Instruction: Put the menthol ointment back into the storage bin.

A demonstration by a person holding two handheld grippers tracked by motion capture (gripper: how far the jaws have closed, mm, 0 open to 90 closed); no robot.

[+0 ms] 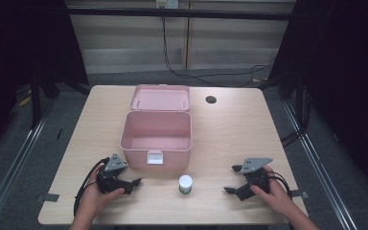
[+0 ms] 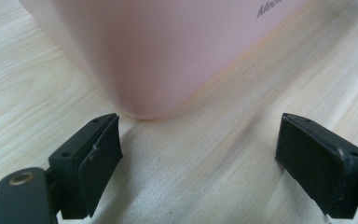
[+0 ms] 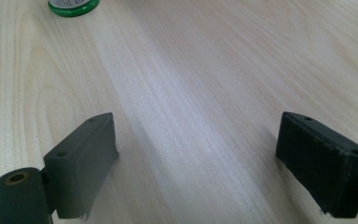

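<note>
— Bottle [image 1: 185, 184] standing upright on the bench [image 1: 235, 129], white cap up, green band at the foot, just in front of the open pink box [image 1: 156, 136] and apart from its latch.

— Between the two tools, then?

— Between them, yes, roughly level with both. Closer to the right tool [image 1: 235, 179]? Hard to call; about the same gap either side. Seen from the right tool's own camera, far ahead and off to the left of the jaw line [image 3: 73, 6], so a swing leftward called for before any closing, by my reckoning.

— Long axis?

— Vertical. Approached best from the side, jaws level, around the body below the cap.

— State of the tools?

— Both spread wide, holding nothing. Left tool [image 1: 135, 182] resting low on the bench, pointed right and a little forward, hard by the near left corner of the box (corner looming just beyond the jaws in the left gripper view). Right tool pointed left, hand [image 1: 272, 191] wrapped behind it, wrist low near the bench edge.

— And the box?

— Lid thrown back, inside bare, ready to take the bottle, probably.
</note>
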